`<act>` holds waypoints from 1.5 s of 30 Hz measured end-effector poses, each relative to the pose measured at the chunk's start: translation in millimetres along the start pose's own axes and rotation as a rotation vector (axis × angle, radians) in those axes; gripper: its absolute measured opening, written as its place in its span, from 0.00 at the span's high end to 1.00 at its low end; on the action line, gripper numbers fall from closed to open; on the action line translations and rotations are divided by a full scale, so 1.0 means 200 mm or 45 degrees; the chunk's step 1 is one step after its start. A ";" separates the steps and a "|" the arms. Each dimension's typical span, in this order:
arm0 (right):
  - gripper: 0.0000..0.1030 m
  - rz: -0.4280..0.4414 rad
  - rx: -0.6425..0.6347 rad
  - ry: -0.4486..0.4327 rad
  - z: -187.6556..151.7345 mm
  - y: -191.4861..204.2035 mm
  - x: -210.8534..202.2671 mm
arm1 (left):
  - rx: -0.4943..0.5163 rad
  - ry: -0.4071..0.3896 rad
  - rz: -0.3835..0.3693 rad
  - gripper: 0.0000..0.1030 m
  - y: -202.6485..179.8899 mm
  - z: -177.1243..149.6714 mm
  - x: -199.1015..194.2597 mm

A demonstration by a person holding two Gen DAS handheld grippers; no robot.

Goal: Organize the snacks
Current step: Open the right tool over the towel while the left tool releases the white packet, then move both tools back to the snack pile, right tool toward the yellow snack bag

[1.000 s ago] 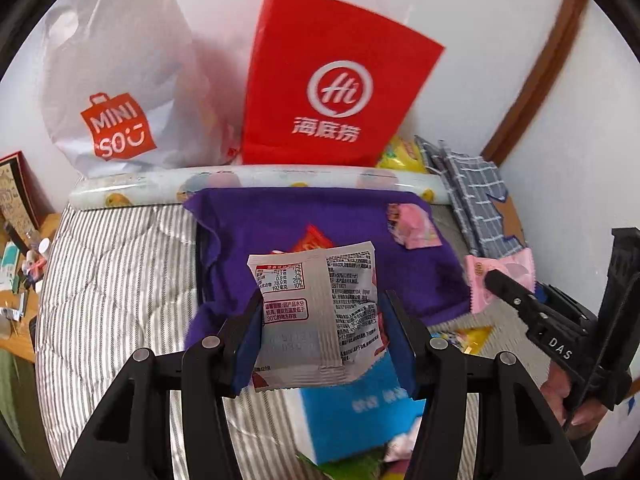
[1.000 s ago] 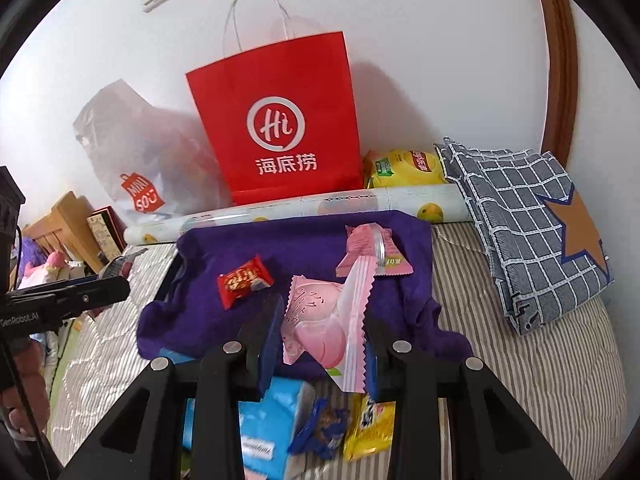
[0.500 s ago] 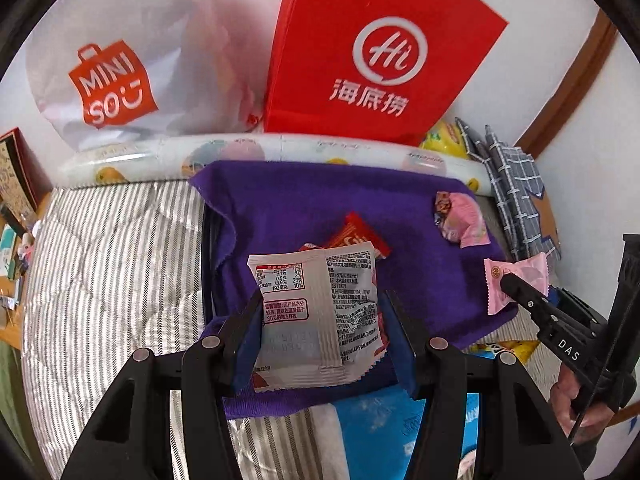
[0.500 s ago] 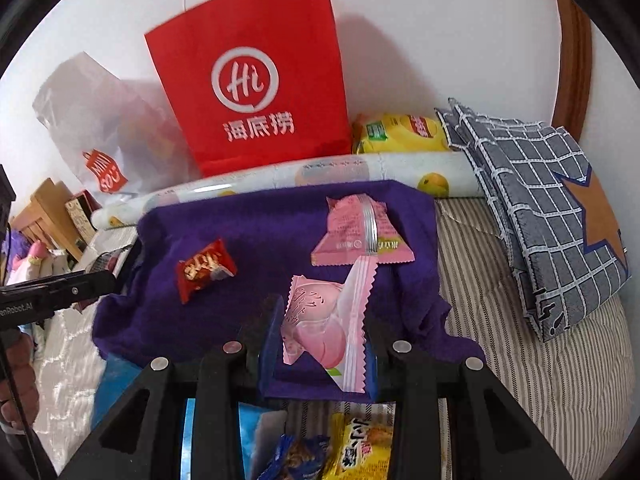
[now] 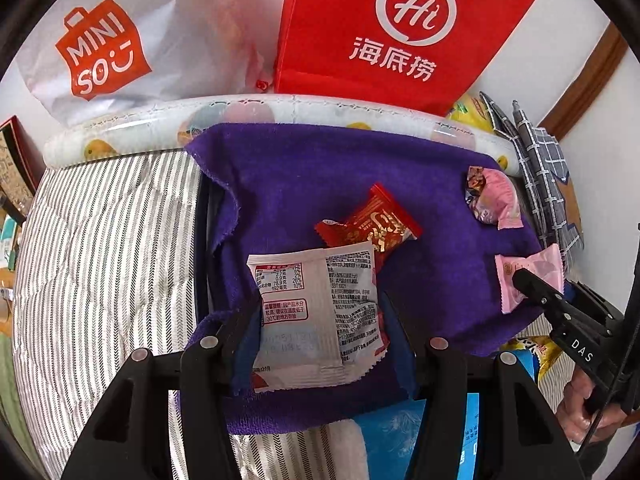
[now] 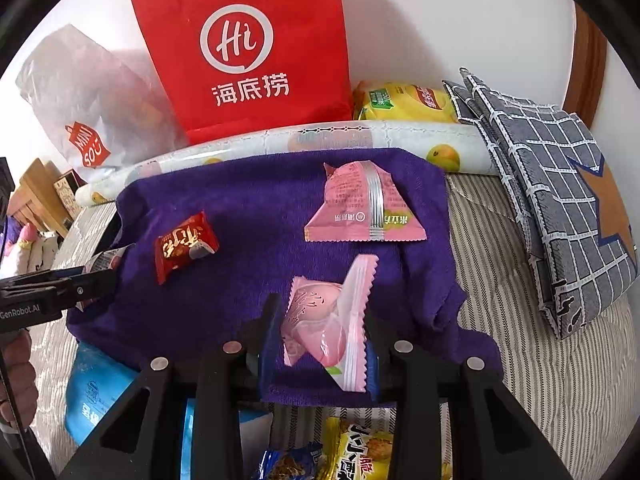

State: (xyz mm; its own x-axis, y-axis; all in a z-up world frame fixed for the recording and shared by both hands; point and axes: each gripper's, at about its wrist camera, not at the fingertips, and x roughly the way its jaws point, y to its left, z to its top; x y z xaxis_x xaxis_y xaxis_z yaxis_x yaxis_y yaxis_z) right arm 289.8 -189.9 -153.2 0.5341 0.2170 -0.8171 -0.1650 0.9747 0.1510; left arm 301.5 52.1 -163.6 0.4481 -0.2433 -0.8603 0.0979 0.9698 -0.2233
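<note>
The left gripper is clamped on a white snack packet, printed back toward the camera, long axis running up from the jaws toward 12 o'clock. The right gripper is closed narrowly on a pink wrapped sweet, whose crimped seam stands up toward 1 o'clock. Both hang just above the near edge of the purple towel spread on the striped bed.

The relation that matters is where each held snack sits against those already laid out. In the left wrist view a red snack packet lies on the towel at 1 o'clock from the white packet, its near corner hidden behind it, so bare towel lies at 10 to 11 o'clock. In the right wrist view a pink flat packet lies at 12 o'clock from the sweet, with clear purple cloth between them.

Judging by the task, each snack is about to be set down on the towel: the left hand is nearer the red packet's side, the right nearer the pink one. More snacks lie off the towel's near edge at 6 o'clock, among them a yellow packet and a blue pack
</note>
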 end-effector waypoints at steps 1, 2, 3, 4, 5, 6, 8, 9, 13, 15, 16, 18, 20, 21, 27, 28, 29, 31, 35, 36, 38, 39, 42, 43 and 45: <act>0.66 -0.002 0.002 0.005 0.00 0.00 0.00 | 0.000 0.003 -0.001 0.45 0.00 0.00 0.00; 0.64 -0.004 0.005 0.008 0.00 0.00 0.00 | 0.002 0.005 0.000 0.45 0.00 0.00 0.01; 0.59 -0.011 0.008 0.006 0.00 -0.01 -0.01 | 0.006 0.012 0.002 0.45 -0.01 0.00 0.01; 0.56 -0.018 0.009 0.000 0.00 -0.01 -0.02 | 0.014 0.022 0.000 0.43 -0.02 -0.01 0.02; 0.50 -0.025 0.007 -0.005 -0.01 -0.01 -0.03 | 0.018 0.028 -0.004 0.42 -0.02 -0.01 0.01; 0.44 -0.032 0.005 -0.013 -0.01 -0.01 -0.05 | 0.018 0.027 -0.004 0.38 -0.03 -0.02 0.01; 0.41 -0.045 0.000 -0.037 -0.02 -0.01 -0.10 | 0.019 0.014 -0.009 0.30 -0.04 -0.03 -0.02; 0.40 -0.050 -0.001 -0.042 -0.02 0.00 -0.11 | 0.020 0.008 -0.009 0.27 -0.04 -0.03 -0.03; 0.36 -0.082 0.000 -0.074 -0.04 0.01 -0.20 | 0.032 -0.026 -0.004 0.24 -0.06 -0.05 -0.11; 0.36 -0.101 0.005 -0.097 -0.05 0.02 -0.25 | 0.033 -0.040 0.002 0.23 -0.06 -0.06 -0.16; 0.36 -0.110 0.008 -0.107 -0.05 0.02 -0.27 | 0.031 -0.045 0.004 0.23 -0.06 -0.07 -0.18; 0.36 -0.135 0.014 -0.129 -0.07 0.02 -0.32 | 0.025 -0.049 0.004 0.23 -0.06 -0.08 -0.21; 0.36 -0.163 0.017 -0.139 -0.10 0.01 -0.35 | 0.020 -0.054 -0.015 0.23 -0.05 -0.10 -0.25; 0.36 -0.172 0.015 -0.142 -0.12 0.01 -0.37 | 0.019 -0.055 -0.017 0.23 -0.05 -0.11 -0.26; 0.36 -0.224 0.013 -0.138 -0.22 -0.04 -0.45 | 0.023 -0.090 -0.005 0.23 -0.05 -0.18 -0.34; 0.36 -0.233 0.019 -0.135 -0.24 -0.05 -0.46 | 0.024 -0.101 -0.009 0.23 -0.06 -0.20 -0.35; 0.36 -0.231 0.031 -0.130 -0.26 -0.07 -0.46 | 0.024 -0.105 -0.014 0.23 -0.06 -0.21 -0.36; 0.36 -0.207 0.056 -0.115 -0.29 -0.09 -0.46 | 0.025 -0.117 -0.034 0.23 -0.06 -0.23 -0.38; 0.36 -0.188 0.066 -0.072 -0.37 -0.12 -0.43 | 0.028 -0.119 -0.055 0.23 -0.06 -0.29 -0.41; 0.36 -0.184 0.065 -0.067 -0.39 -0.12 -0.42 | 0.031 -0.116 -0.050 0.23 -0.07 -0.30 -0.41; 0.36 -0.164 0.063 -0.050 -0.42 -0.13 -0.40 | 0.046 -0.109 -0.028 0.23 -0.07 -0.34 -0.41; 0.36 -0.157 0.066 -0.043 -0.44 -0.13 -0.39 | 0.055 -0.108 -0.024 0.23 -0.06 -0.36 -0.41; 0.36 -0.141 0.081 -0.039 -0.46 -0.15 -0.35 | 0.057 -0.104 0.007 0.23 -0.05 -0.41 -0.42; 0.36 -0.130 0.090 -0.040 -0.46 -0.15 -0.34 | 0.042 -0.104 0.024 0.23 -0.03 -0.42 -0.42; 0.36 -0.103 0.107 -0.040 -0.46 -0.17 -0.32 | 0.020 -0.097 0.050 0.23 0.00 -0.44 -0.42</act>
State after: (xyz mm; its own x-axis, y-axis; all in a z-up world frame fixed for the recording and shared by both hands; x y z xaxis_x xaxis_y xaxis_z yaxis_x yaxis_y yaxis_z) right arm 185.3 -240.9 -157.8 0.5688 0.1376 -0.8109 -0.0511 0.9899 0.1321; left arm 185.3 70.4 -130.8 0.5183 -0.2034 -0.8306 0.0921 0.9789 -0.1822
